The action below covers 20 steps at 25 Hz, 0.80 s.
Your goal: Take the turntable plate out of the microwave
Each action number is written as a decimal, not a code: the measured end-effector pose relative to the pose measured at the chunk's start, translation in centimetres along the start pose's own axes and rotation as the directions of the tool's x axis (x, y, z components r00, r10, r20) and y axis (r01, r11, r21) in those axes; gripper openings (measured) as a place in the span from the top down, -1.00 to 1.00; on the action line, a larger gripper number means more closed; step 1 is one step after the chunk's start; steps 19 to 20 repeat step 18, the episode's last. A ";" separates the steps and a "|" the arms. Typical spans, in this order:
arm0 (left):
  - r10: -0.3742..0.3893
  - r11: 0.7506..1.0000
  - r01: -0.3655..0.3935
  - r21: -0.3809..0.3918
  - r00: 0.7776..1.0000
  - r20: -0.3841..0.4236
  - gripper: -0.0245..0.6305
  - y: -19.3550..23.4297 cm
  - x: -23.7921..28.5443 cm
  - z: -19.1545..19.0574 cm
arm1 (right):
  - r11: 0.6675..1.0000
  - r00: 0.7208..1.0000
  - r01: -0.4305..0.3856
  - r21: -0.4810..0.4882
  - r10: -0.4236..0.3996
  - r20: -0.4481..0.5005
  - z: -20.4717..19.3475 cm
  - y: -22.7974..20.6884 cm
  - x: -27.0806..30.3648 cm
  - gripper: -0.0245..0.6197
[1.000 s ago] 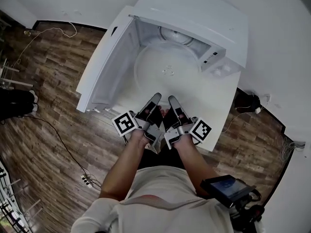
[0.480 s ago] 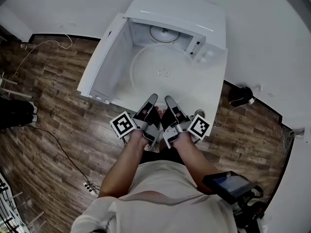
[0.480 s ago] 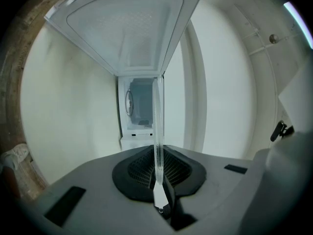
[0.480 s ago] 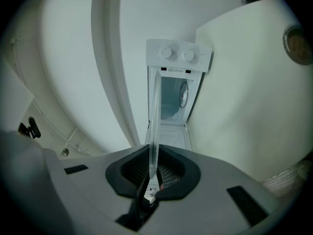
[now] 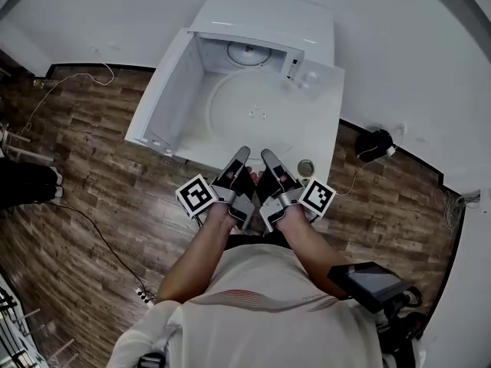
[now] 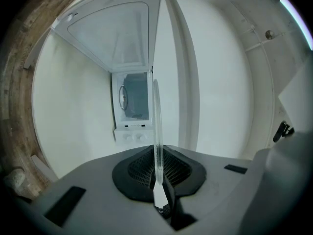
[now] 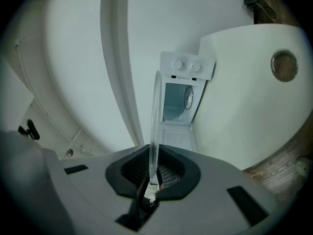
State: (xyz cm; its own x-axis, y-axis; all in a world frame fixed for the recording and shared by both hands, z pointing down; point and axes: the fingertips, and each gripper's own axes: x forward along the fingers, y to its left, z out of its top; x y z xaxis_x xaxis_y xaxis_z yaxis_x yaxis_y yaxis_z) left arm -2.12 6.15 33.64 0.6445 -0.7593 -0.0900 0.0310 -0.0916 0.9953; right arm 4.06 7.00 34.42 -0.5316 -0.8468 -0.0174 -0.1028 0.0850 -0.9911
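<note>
Glass turntable plate (image 5: 257, 106) has come away from the microwave (image 5: 268, 14). One second ago its far edge was still at the mouth of the cavity. Now it hangs free in front of it, beside the open door (image 5: 165, 90) and above the white worktop (image 5: 326, 129). In both gripper views the microwave is small and well ahead.

I judge the taking-out almost finished; only a place to put the plate down remains.

The left tongs (image 5: 240, 158) and the right tongs (image 5: 270, 159) each pinch the near rim, side by side.

The plate is round, so it has no long axis. It lies level, face up, with its far edge toward the microwave.
</note>
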 end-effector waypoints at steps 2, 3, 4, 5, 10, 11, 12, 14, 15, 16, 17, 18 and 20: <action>-0.004 1.000 0.004 0.010 1.000 0.006 0.80 -0.4 0.3 -0.5 | 1.000 1.000 -0.007 0.006 0.007 -0.008 0.5 0.3 -0.4 0.81; -0.002 1.000 0.001 0.014 1.000 0.011 0.80 -0.6 0.6 -0.4 | 1.000 1.000 -0.009 0.005 0.009 -0.014 0.8 0.5 -0.2 0.81; 0.002 1.000 -0.002 0.017 1.000 0.019 0.80 -0.8 0.7 -0.5 | 1.000 1.000 -0.013 0.001 0.013 -0.021 1.0 0.6 -0.2 0.81; 0.002 1.000 -0.002 0.021 1.000 0.028 0.80 -1.1 0.7 -0.9 | 1.000 0.999 -0.020 -0.004 0.020 -0.030 1.2 0.9 -0.5 0.81; -0.011 0.999 0.008 0.040 0.998 0.062 0.80 -2.1 0.7 -3.7 | 0.999 0.997 -0.044 -0.003 0.044 -0.061 2.1 1.7 -3.0 0.81; -0.010 0.999 0.007 0.041 0.998 0.065 0.80 -2.1 0.8 -3.8 | 0.999 0.997 -0.046 -0.001 0.046 -0.064 2.2 1.7 -3.0 0.81; -0.007 0.999 0.004 0.043 0.998 0.068 0.80 -2.0 0.8 -3.7 | 0.999 0.997 -0.046 0.000 0.046 -0.066 2.2 1.6 -3.0 0.81; -0.001 0.999 -0.003 0.049 0.997 0.073 0.80 -1.9 0.9 -3.6 | 0.999 0.996 -0.044 0.000 0.044 -0.071 2.3 1.6 -2.9 0.81; 0.001 0.999 -0.005 0.050 0.997 0.074 0.80 -1.9 0.9 -3.6 | 0.999 0.996 -0.043 -0.002 0.043 -0.073 2.4 1.6 -2.9 0.81; 0.003 0.999 -0.006 0.051 0.997 0.075 0.80 -1.9 0.9 -3.7 | 0.999 0.996 -0.042 -0.003 0.042 -0.074 2.5 1.6 -2.9 0.81; 0.004 0.999 -0.008 0.051 0.997 0.076 0.80 -1.9 0.9 -3.7 | 0.999 0.996 -0.042 -0.004 0.042 -0.076 2.5 1.6 -2.9 0.81; 0.005 0.999 -0.009 0.051 0.997 0.077 0.80 -1.9 0.9 -3.7 | 0.999 0.996 -0.042 -0.005 0.042 -0.077 2.6 1.7 -3.0 0.81; 0.005 0.999 -0.009 0.051 0.997 0.077 0.80 -1.9 0.9 -3.7 | 0.999 0.996 -0.042 -0.005 0.042 -0.077 2.6 1.7 -3.0 0.81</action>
